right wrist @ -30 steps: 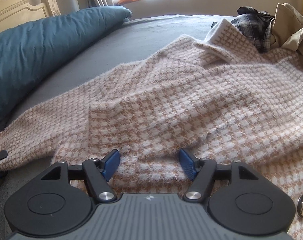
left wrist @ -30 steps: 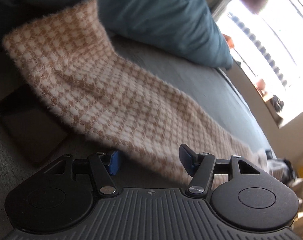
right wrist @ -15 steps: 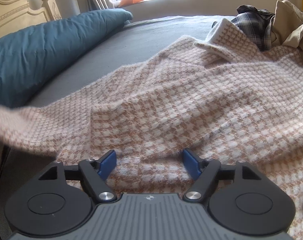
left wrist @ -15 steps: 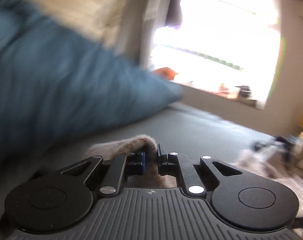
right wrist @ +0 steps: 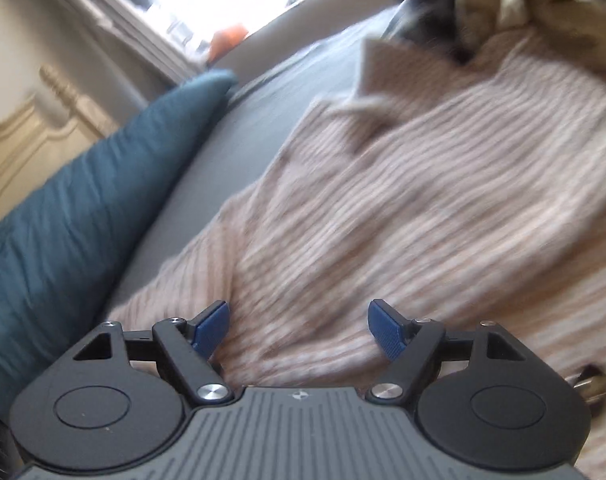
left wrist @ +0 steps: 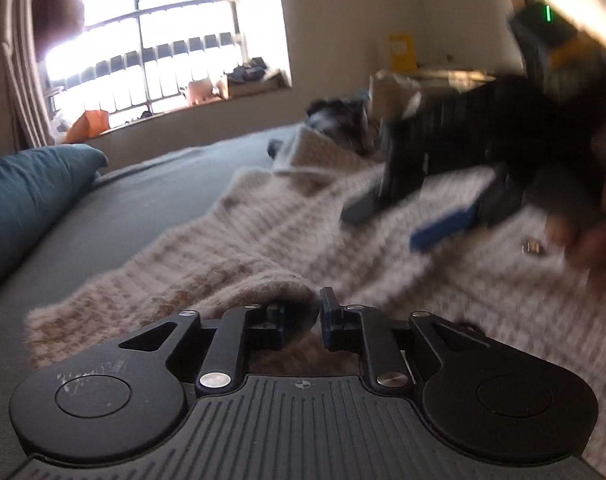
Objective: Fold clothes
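The left gripper sits low at six o'clock in its own view, its jaws having just been opening; a narrow gap shows between them, and a fuzzy fold of the checked jacket bunches against the left pad, with no clear pinch from the right one. From there the beige and white garment spreads toward one o'clock across the grey bed cover, its collar turned up at the far end. A teal pillow lies at nine o'clock, and a bright barred window fills eleven o'clock above a cluttered sill. At two o'clock the right gripper appears blurred, tilted down over the jacket, with a hand behind it.

In the right wrist view the right gripper has its jaws spread wide, having just been opening, blue pads clear of the cloth with jacket lying below and between them. The frame is rolled and blurred. The pillow runs from eight toward eleven o'clock, a cream carved headboard stands at ten o'clock, and a heap of other clothes sits at one o'clock beyond the collar.
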A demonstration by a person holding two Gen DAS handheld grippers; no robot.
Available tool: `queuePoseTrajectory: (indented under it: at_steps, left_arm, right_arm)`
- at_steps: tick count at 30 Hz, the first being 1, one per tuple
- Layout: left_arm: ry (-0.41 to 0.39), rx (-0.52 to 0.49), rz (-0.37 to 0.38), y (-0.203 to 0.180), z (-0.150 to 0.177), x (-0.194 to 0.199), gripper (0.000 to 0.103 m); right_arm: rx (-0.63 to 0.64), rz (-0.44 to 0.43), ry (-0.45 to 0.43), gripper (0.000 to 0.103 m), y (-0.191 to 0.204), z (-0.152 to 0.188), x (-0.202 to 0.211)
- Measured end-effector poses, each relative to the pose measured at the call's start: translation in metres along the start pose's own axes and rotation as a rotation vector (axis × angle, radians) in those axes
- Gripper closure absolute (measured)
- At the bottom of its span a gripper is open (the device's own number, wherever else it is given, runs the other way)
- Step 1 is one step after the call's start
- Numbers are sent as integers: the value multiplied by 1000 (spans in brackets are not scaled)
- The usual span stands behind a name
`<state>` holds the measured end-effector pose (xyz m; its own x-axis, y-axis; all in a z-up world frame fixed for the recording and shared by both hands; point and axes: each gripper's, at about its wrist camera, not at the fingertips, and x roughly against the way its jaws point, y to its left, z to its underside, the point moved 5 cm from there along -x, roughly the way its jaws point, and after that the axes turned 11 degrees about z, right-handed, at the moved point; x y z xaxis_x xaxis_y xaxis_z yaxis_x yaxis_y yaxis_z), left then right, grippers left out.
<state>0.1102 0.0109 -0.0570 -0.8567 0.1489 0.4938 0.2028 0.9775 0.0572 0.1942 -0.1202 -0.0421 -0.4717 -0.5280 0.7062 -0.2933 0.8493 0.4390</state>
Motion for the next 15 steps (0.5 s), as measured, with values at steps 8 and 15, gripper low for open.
queuePoseTrajectory:
  at_steps: [8,15]
  left_arm:
    - [35,-70,35,-21,6,23,24]
    - [41,294,161,10,20,95,3]
  right_arm:
    - [187,-51,-119,24,52,-15,32]
    - [557,-144,-185,24,139,11,41]
